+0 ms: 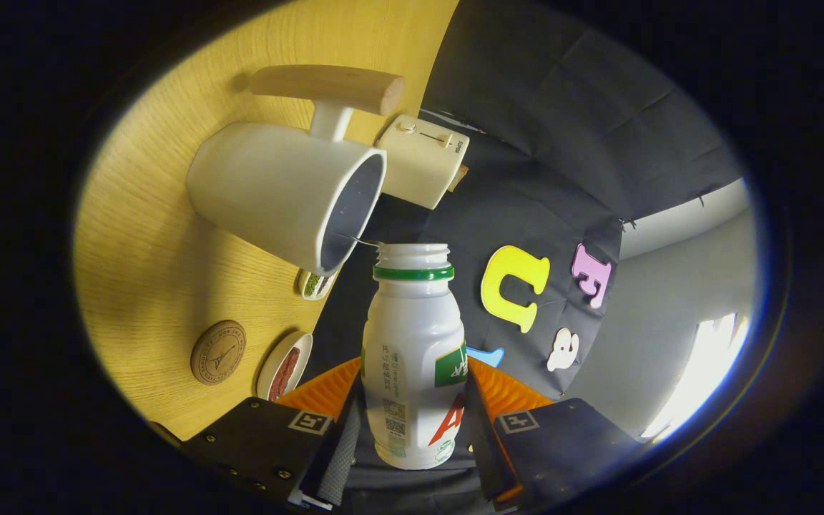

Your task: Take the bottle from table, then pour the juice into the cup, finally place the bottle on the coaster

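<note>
Cream toaster (pixel 423 159) is sitting on the wooden table (pixel 147 265), well beyond the fingers. Small dish of green bits (pixel 314 285) is lying ahead, to their left. Dish of reddish-brown bits (pixel 284 368) is lying closer, just left of them.

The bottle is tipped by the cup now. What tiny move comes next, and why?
Probably ease the bottle upright again. The gripper is shut on it, its open mouth at the cup rim with only a thin trickle crossing; next stop is the coaster.
</note>
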